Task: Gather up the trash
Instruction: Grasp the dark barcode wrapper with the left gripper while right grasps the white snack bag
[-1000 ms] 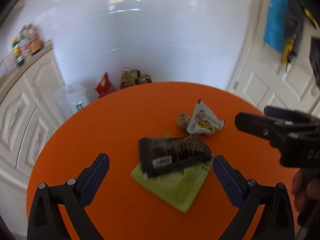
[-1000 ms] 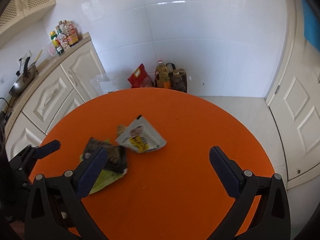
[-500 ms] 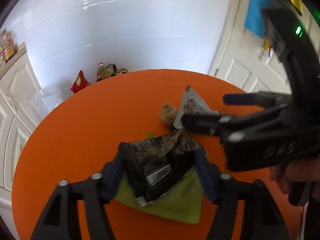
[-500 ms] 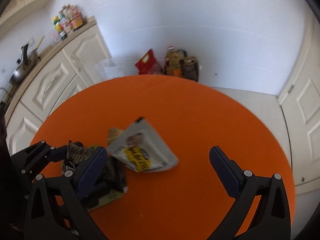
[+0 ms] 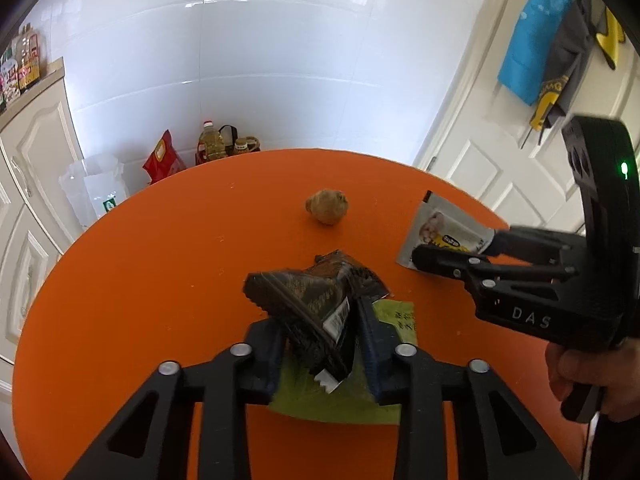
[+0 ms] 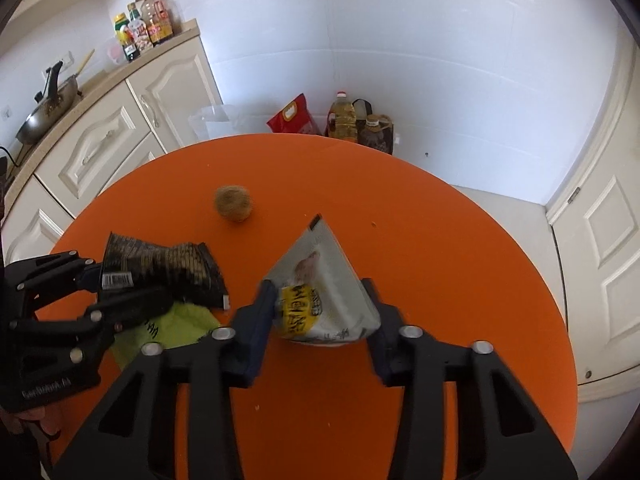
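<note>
We've got 2 grabs running at once so both wrappers clear the table (image 6: 440, 208) in 1 pass. Left gripper (image 5: 320, 344) has just been closing and is clenched on the dark wrapper (image 5: 316, 300), which buckles up between the pads. Green wrapper (image 5: 344, 392) lies flat under it at 6 o'clock, not gripped. Brown lump (image 5: 327, 211) sits alone at 12 o'clock. Right gripper (image 6: 320, 312) has also just been closing and pinches the white packet (image 6: 320, 292), near end lifted, likely for a clean pull.
</note>
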`<state>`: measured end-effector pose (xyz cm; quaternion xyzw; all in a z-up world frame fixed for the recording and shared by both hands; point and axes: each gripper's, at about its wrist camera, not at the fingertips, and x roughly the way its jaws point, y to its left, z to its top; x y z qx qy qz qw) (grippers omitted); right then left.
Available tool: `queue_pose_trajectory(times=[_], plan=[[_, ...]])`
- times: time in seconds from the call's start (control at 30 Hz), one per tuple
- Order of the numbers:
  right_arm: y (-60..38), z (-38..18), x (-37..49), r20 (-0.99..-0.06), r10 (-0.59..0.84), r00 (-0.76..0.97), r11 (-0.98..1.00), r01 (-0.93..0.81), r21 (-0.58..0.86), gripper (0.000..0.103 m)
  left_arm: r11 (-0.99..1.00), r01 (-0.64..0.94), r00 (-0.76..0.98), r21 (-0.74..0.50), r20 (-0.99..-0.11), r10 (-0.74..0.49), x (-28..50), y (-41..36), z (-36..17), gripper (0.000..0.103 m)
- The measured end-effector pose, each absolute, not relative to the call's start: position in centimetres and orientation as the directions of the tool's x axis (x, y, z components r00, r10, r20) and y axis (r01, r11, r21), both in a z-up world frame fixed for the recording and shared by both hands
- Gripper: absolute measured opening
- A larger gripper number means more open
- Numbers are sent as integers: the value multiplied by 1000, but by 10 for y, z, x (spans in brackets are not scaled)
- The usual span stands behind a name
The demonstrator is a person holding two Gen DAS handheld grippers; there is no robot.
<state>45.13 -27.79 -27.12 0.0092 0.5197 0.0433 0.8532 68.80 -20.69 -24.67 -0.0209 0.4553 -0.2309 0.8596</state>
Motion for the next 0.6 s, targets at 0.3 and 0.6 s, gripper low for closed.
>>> queue_pose_trajectory(times=[0.3,0.6], plan=[[-284,-268,434,-885,101,454,995,-68,79,26,904,388,495,-180,-786,-369,674,-201,-257,46],[-283,-266,432,-887,96,451,995,-72,71,26,927,363,559,-91,-775,-295,645,-215,-277,80]])
